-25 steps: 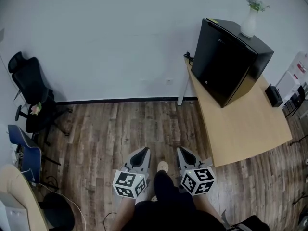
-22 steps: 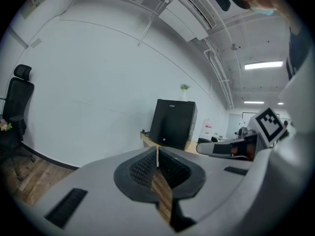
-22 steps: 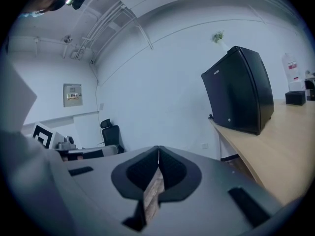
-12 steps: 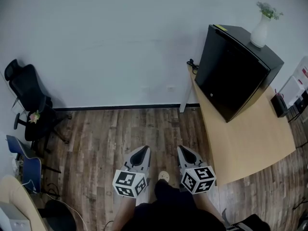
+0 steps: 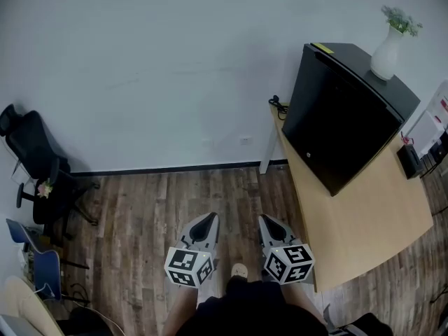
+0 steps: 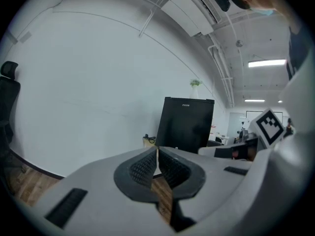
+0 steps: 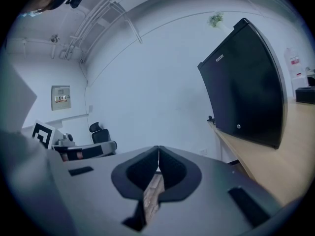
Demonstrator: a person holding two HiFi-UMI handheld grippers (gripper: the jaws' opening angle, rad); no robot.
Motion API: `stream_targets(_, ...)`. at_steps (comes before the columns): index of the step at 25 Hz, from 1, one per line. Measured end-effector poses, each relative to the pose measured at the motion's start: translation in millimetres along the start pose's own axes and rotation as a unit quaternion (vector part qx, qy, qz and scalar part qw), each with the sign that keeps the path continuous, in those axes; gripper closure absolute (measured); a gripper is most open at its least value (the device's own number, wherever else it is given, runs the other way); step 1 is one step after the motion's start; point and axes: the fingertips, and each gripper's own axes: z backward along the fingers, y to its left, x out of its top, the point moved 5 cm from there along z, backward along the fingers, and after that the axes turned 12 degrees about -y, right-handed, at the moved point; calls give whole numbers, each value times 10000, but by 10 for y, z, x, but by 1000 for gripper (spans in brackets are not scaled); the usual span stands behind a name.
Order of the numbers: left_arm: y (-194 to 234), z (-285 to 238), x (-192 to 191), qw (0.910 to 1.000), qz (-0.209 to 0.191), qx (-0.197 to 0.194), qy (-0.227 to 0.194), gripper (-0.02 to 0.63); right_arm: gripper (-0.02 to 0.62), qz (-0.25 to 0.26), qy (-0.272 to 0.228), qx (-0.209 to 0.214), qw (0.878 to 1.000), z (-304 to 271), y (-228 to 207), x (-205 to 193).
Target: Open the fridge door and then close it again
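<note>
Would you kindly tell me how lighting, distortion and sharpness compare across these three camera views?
Head view: even, soft light, sharp, the skirting board slightly bowed. Left gripper view: heavy fisheye with black corners, a bright ceiling lamp, the fridge crisp, the shut left tool filling the foreground. Right gripper view: cooler bluish cast, dark rim, the fridge bulging.

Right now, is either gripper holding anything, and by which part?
Nothing is held. The left gripper and the right gripper are both shut and empty, away from the fridge.
</note>
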Motion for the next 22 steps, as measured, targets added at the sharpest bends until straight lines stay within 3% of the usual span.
stream_targets(13, 104, -853, -173, 9994, 99, -313, 100, 594, 604, 22, -49, -342, 9994, -479, -621, 79)
stream_targets(22, -22, -1238, -198, 9964, 112, -808, 228, 594, 604, 280, -232, -612, 9975, -560, -858, 292)
